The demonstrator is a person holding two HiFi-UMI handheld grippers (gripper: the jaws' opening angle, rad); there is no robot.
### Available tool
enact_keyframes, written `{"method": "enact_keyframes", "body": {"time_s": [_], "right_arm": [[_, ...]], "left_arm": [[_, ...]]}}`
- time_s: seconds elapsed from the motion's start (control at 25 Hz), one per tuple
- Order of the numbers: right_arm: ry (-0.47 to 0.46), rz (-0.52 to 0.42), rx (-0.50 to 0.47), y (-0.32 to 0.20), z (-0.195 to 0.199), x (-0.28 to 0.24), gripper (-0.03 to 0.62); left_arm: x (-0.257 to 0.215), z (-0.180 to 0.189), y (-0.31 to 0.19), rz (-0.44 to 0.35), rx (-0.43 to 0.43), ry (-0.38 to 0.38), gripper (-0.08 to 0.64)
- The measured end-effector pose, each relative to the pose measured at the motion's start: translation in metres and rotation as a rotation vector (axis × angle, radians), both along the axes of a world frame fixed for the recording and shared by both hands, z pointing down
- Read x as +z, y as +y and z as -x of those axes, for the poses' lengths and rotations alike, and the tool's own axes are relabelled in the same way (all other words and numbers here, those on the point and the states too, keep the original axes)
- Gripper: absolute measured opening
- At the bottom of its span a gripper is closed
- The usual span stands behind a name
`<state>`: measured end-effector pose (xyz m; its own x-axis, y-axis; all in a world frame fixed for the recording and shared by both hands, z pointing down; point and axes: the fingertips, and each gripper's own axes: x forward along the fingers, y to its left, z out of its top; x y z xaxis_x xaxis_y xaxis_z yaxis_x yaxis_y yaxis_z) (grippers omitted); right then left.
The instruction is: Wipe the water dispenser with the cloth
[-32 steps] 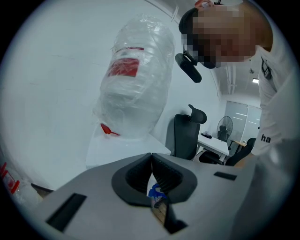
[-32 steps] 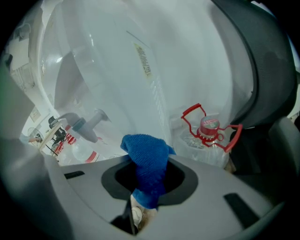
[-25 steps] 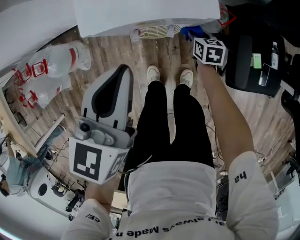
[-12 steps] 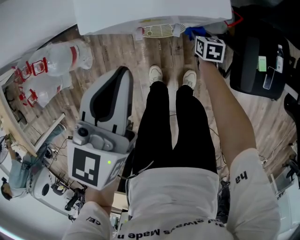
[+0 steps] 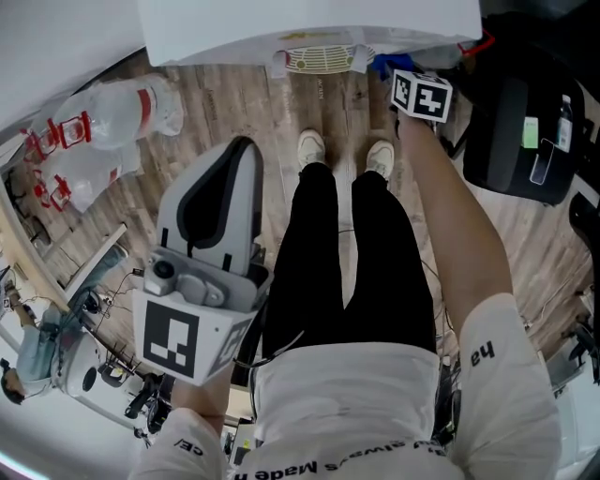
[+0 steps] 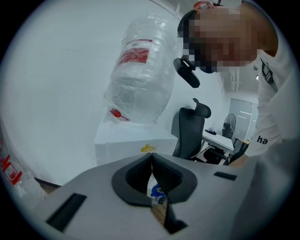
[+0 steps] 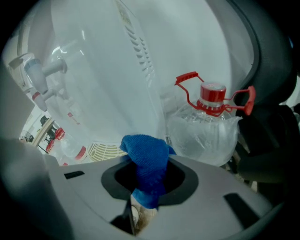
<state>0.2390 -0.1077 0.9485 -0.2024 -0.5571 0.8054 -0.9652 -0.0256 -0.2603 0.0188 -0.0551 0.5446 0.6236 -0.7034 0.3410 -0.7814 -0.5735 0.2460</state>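
The white water dispenser stands in front of the person's feet, with its cream drip grille low on the front. My right gripper is at the dispenser's right front corner, shut on a blue cloth. In the right gripper view the cloth bunches out between the jaws, close to the dispenser's white side and below its taps. My left gripper hangs by the left leg, away from the dispenser. Its jaws are shut on nothing.
Plastic-wrapped water bottles with red handles lie on the wooden floor at the left. A bottle with a red cap stands right of the dispenser. A black office chair is at the right. Cables and equipment crowd the lower left.
The right gripper with the cloth has stayed at the dispenser's right front corner, shifting only slightly. The left gripper has sunk a little in the view.
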Motion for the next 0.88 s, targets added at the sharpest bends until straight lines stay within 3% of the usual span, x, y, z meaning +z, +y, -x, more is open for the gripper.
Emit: {"method": "enact_keyframes", "body": {"time_s": [0.12, 0.24, 0.56, 0.88], "right_arm": [[-0.046, -0.001, 0.036, 0.003, -0.002, 0.0, 0.097], [-0.031, -0.02, 0.031, 0.012, -0.007, -0.017, 0.095], [-0.012, -0.19, 0.001, 0.041, -0.008, -0.109, 0.095], [-0.029, -0.376, -0.063, 0.064, 0.027, -0.228, 0.095]], "left_arm": [[0.001, 0.006, 0.001, 0.0, -0.019, -0.007, 0.02], [-0.002, 0.011, 0.004, -0.007, -0.035, -0.007, 0.02], [-0.003, 0.016, 0.005, -0.001, -0.074, 0.008, 0.02], [-0.009, 0.024, 0.006, -0.013, -0.099, 0.02, 0.02]]}}
